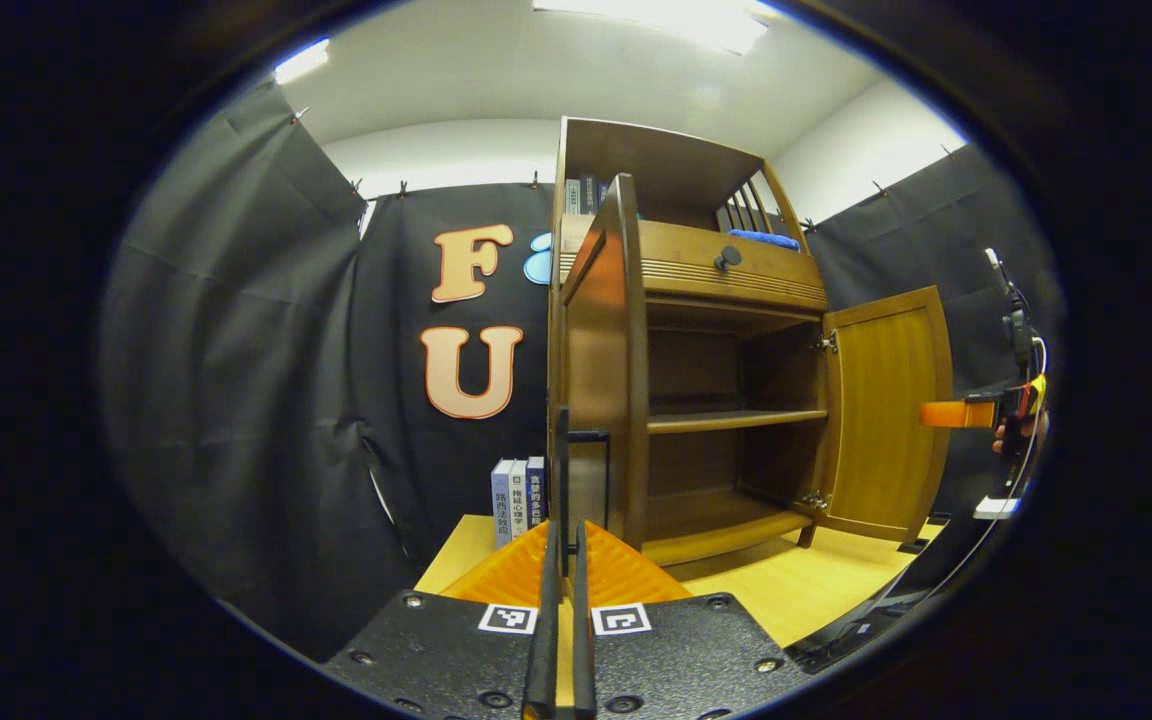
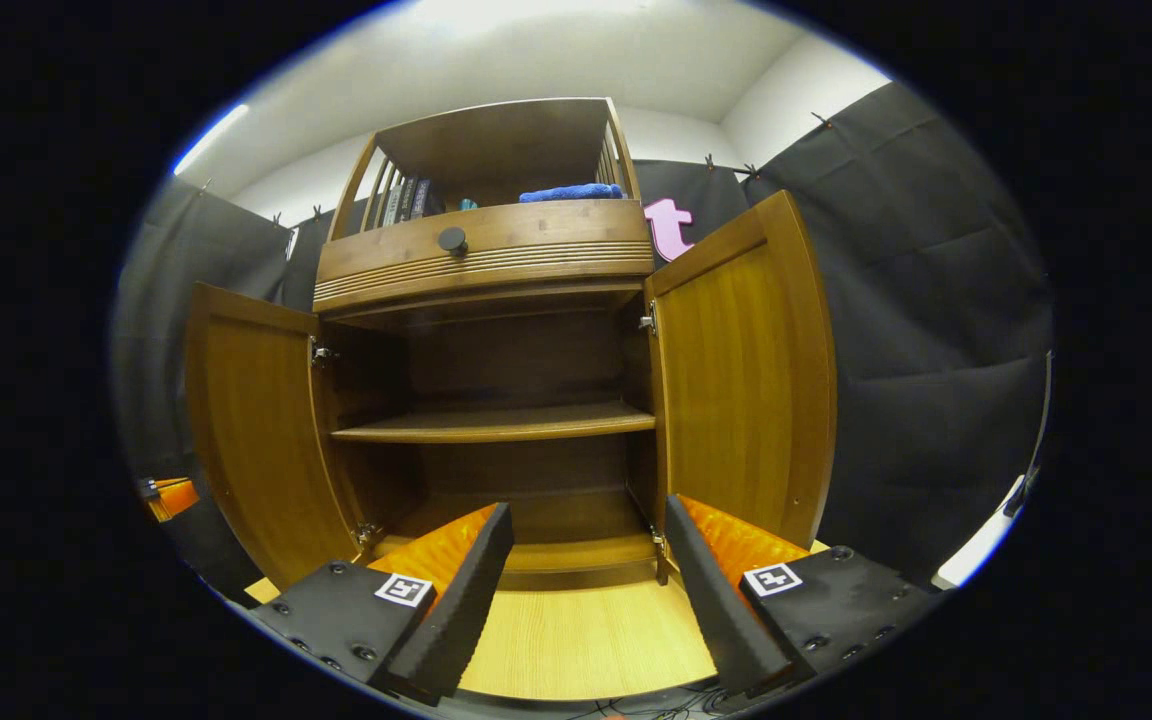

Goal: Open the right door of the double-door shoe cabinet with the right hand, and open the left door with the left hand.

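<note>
1. Shoe cabinet [image 2: 496, 300]: reddish-brown wood with visible grain, standing on a pale wood-grain tabletop [image 2: 586, 640]. Both lower doors stand swung out.
2. Right door [image 2: 746, 370]: flat framed panel, glossy inner face, hinged at the cabinet's right edge, opened wide. In the left gripper view it shows as [image 1: 886, 410].
3. Left door [image 2: 256, 430]: same framed panel, swung out to the left. In the left gripper view it is seen nearly edge-on [image 1: 616, 360], with a dark bar handle [image 1: 586, 437] on its outer face.
4. Interior: one flat wooden shelf [image 2: 496, 422] across the middle, dark back panel.
5. Above the doors: drawer front with horizontal ribbing and a round dark knob [image 2: 452, 239]. Open top bay with slatted sides holds upright books [image 2: 406, 200] and a folded blue cloth [image 2: 571, 192].
6. Left gripper [image 1: 564, 545]: fingers closed almost together, a thin dark edge between them near the left door's handle side; whether it actually grips the handle, can't tell.
7. Right gripper [image 2: 586, 560]: released, fingers spread wide, nothing between them, sitting in front of the cabinet's bottom opening. Also seen at the far right of the left gripper view [image 1: 976, 412], held by a hand.
8. A few books [image 1: 519, 497] stand upright on the table left of the cabinet.
</note>
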Tool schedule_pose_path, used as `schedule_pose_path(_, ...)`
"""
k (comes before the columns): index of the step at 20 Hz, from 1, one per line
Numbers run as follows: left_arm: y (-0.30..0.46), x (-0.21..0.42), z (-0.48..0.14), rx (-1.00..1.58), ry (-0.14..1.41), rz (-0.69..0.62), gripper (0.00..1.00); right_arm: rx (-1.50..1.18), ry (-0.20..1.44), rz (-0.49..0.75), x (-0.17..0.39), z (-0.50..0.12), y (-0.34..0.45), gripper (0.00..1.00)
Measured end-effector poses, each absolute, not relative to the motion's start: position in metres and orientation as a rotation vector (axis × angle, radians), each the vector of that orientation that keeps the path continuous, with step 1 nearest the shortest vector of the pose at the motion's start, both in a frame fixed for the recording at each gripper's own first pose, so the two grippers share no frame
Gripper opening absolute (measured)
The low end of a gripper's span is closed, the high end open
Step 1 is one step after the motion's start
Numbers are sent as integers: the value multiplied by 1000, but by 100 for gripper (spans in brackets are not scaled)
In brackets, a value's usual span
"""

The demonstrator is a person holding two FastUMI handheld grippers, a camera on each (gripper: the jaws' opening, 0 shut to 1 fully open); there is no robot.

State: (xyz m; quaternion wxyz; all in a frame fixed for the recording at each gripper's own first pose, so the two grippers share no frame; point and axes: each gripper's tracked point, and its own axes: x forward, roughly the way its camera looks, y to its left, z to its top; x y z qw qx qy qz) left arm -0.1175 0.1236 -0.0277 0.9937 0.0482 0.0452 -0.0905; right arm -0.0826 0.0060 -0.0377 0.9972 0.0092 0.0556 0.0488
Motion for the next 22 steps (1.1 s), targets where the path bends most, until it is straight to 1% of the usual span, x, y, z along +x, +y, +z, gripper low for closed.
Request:
schedule_pose_path(4, 72, -125, -5, 41, 58, -176, 7, 1, 101, 105, -80, -26, -18, 98)
schedule_pose_path(5, 56, -124, -2, 27, 57, -182, 7, -5, 106, 101, -82, -26, -27, 93)
schedule_pose_path(6, 41, -122, 1, 15, 55, -186, 7, -8, 102, 99, -84, -22, -35, 98)
schedule_pose_path(11, -21, -110, 13, -49, 44, -172, 6, -14, 85, 111, -101, -9, -63, 98)
schedule_pose_path(12, -30, -108, 14, -52, 37, -165, 0, -15, 86, 116, -102, -7, -67, 100)
schedule_pose_path(13, -35, -107, 15, -48, 32, -145, 0, -17, 86, 120, -105, -5, -70, 100)
schedule_pose_path(14, -34, -106, 16, -36, 27, -107, 6, -23, 84, 127, -108, -3, -73, 98)
schedule_pose_path(15, -36, -105, 16, -28, 21, -86, 11, -30, 79, 131, -110, -3, -75, 100)
schedule_pose_path(16, -41, -105, 16, -28, 13, -75, 17, -39, 77, 130, -110, -2, -78, 98)
schedule_pose_path(17, -46, -108, 18, -33, 5, -71, 23, -42, 76, 131, -112, -2, -81, 100)
schedule_pose_path(18, -49, -106, 17, -41, 0, -68, 29, -40, 75, 136, -113, 0, -83, 100)
schedule_pose_path(19, -53, -108, 16, -53, -4, -72, 47, -35, 75, 144, -115, 0, -83, 100)
schedule_pose_path(20, -54, -109, 18, -60, -9, -67, 54, -31, 75, 148, -115, 1, -82, 100)
schedule_pose_path(21, -53, -109, 19, -59, -17, -60, 62, -30, 76, 149, -116, 0, -84, 98)
schedule_pose_path(22, -51, -110, 20, -52, -20, -52, 75, -29, 75, 151, -116, 1, -85, 98)
